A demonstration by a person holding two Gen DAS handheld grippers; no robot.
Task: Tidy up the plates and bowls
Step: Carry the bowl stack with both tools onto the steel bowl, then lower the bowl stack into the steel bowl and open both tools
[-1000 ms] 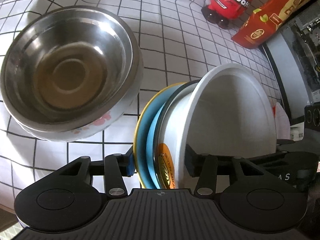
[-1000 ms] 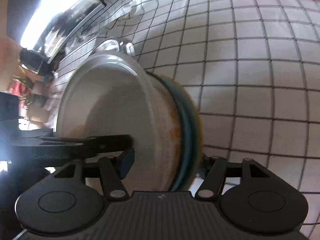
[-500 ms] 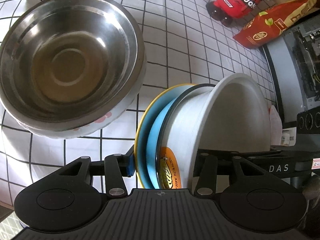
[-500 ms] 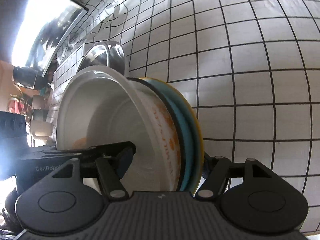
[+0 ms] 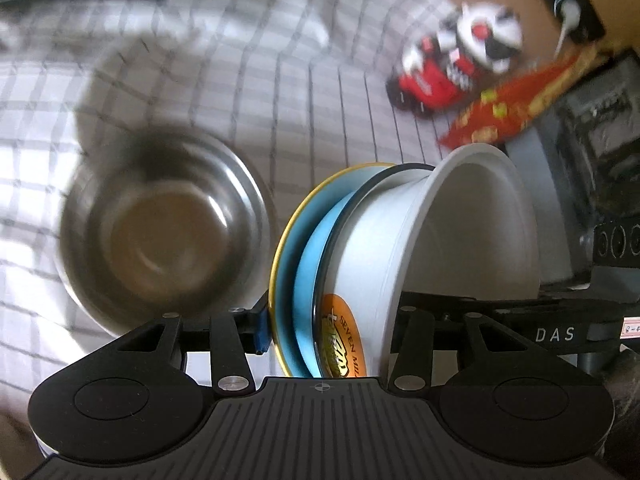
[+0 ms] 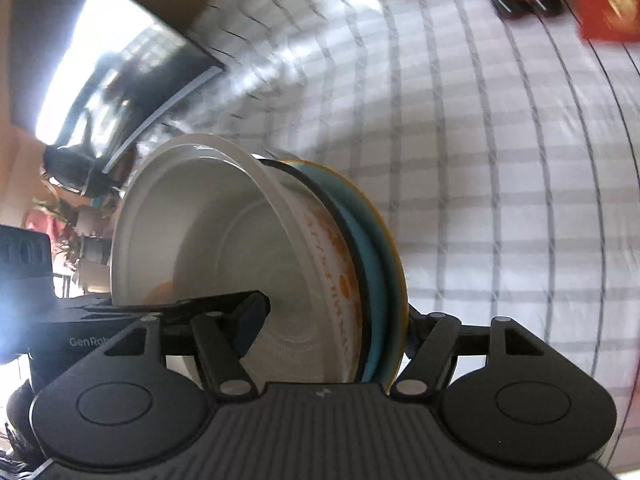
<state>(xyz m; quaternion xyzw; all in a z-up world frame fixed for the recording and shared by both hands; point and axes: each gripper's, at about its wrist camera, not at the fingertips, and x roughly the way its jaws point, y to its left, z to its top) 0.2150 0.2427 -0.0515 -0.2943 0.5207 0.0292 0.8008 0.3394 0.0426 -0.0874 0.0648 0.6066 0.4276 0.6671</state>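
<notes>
While both tools clamp one stack from opposite sides, the left gripper [image 5: 328,322] pinches the white bowl [image 5: 460,240] together with the blue plate [image 5: 308,264] nested under it, and the right gripper [image 6: 332,320] pinches the same stack. Held on edge, the stack hangs above the checked cloth [image 5: 280,80]. Beside the stack, to its left in the left view, sits the steel bowl [image 5: 160,232].

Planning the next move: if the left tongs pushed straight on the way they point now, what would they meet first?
Probably the checked white tablecloth. The left tongs, clamped on the stack of white bowl and blue yellow-rimmed plate, point between the steel bowl and red toy; depth is unclear.
</notes>
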